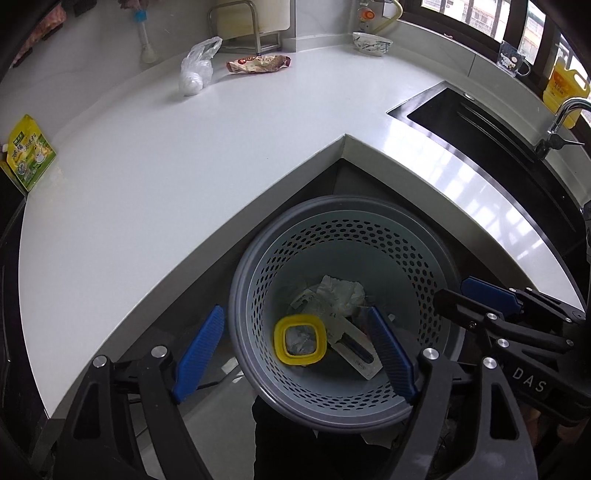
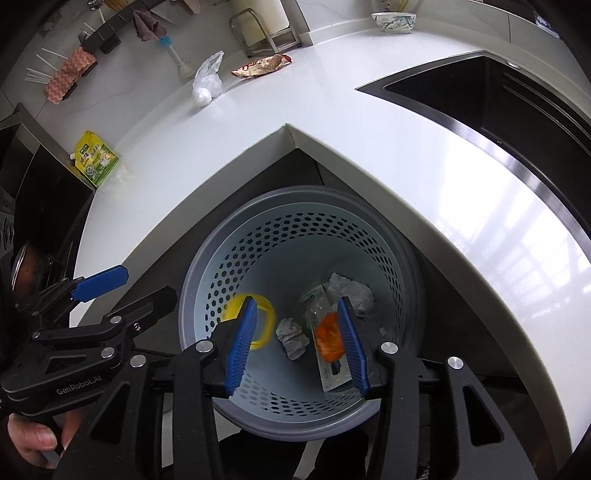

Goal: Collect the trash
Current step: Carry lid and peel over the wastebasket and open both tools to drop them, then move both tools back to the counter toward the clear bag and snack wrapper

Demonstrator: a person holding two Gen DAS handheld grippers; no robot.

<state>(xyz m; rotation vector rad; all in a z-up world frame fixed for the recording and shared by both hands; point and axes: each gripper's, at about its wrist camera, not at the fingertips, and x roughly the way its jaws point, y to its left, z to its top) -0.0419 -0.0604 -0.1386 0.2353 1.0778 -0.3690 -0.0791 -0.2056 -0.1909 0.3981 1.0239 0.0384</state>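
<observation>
A grey perforated trash bin [image 1: 255, 266] [image 2: 207, 258] stands on the floor in the inner corner of the white counter [image 1: 184, 155] [image 2: 369, 122]. Inside lie a yellow ring lid [image 1: 300, 340] [image 2: 267, 317], crumpled white paper [image 1: 341, 291] [image 2: 291, 338], a flat card package [image 1: 356, 349] [image 2: 330, 373] and an orange scrap [image 2: 328, 336]. My left gripper [image 1: 295, 354] is open and empty over the bin's left side. My right gripper [image 2: 297, 345] is open and empty over the bin. On the counter lie a clear plastic bag [image 1: 197, 68] [image 2: 207, 79], a brown snack wrapper [image 1: 258, 63] [image 2: 260, 66] and a green-yellow pouch [image 1: 27, 155] [image 2: 96, 158].
A black sink [image 1: 498, 147] [image 2: 498, 103] is set in the counter at right, with a tap [image 1: 561, 118]. A patterned bowl [image 1: 371, 42] [image 2: 393, 16], a metal rack [image 1: 243, 26] [image 2: 264, 31] and a yellow oil bottle [image 1: 565, 88] stand at the back.
</observation>
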